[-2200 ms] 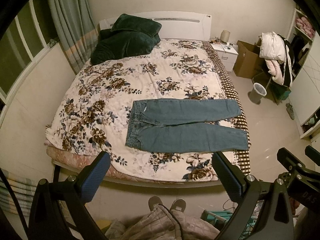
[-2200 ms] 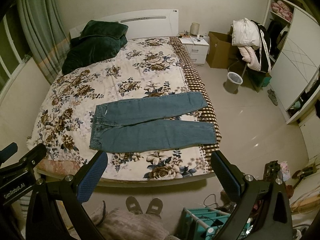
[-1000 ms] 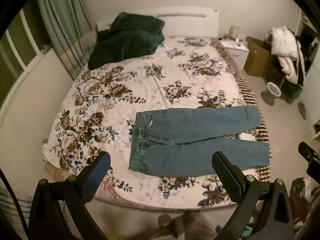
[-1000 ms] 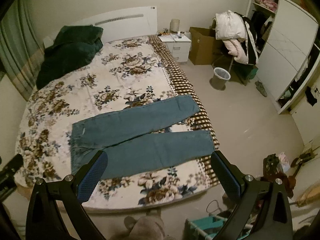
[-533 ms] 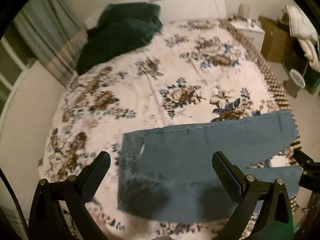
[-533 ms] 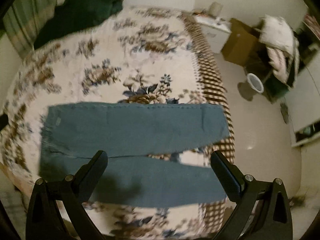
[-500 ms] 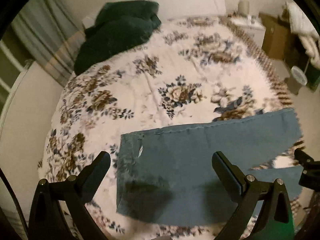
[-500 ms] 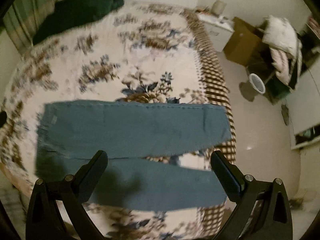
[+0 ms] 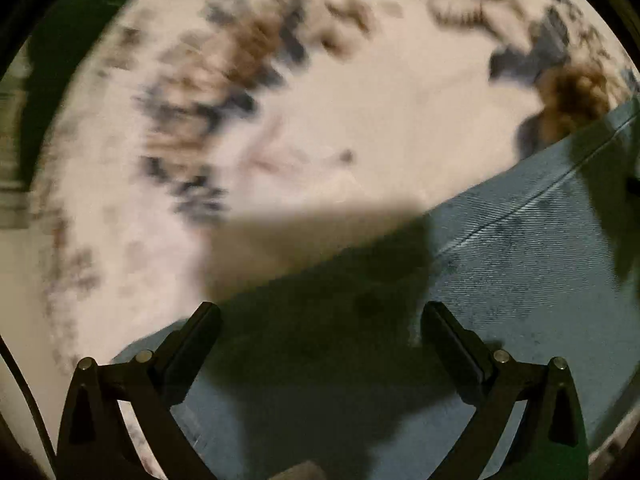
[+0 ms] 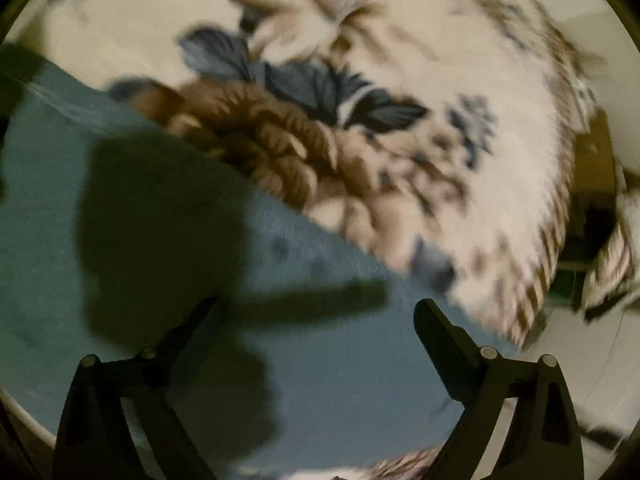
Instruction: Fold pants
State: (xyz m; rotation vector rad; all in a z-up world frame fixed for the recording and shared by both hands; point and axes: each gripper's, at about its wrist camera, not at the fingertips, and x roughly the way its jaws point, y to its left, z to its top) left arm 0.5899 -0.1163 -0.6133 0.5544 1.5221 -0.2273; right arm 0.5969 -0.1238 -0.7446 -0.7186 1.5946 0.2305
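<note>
The left tool (image 9: 320,320) hangs just above the jeans (image 9: 520,272) with its jaws wide apart and nothing between them, pointed steeply down near the garment's far edge where denim meets the floral bedspread (image 9: 360,100). The right tool (image 10: 316,316) is likewise spread wide over the blue cloth, its jaws having just eased in a touch, with nothing between them; the pads are clear of the fabric. In the right wrist view the jeans (image 10: 320,360) run under the tool toward the bed's side, where the checked border of the bedspread (image 10: 500,140) drops away to the floor (image 10: 600,380). Both views are blurred, so I cannot tell whether either fingertip is touching the denim; dark shadows of the tools fall on it, which suggests they are close. As for progress, nothing looks folded: the visible denim lies flat in a single spread layer on the bed, with a seam showing in the left view. By my reading, this is the reach for a first grasp, and the whole fold remains to be done.
</note>
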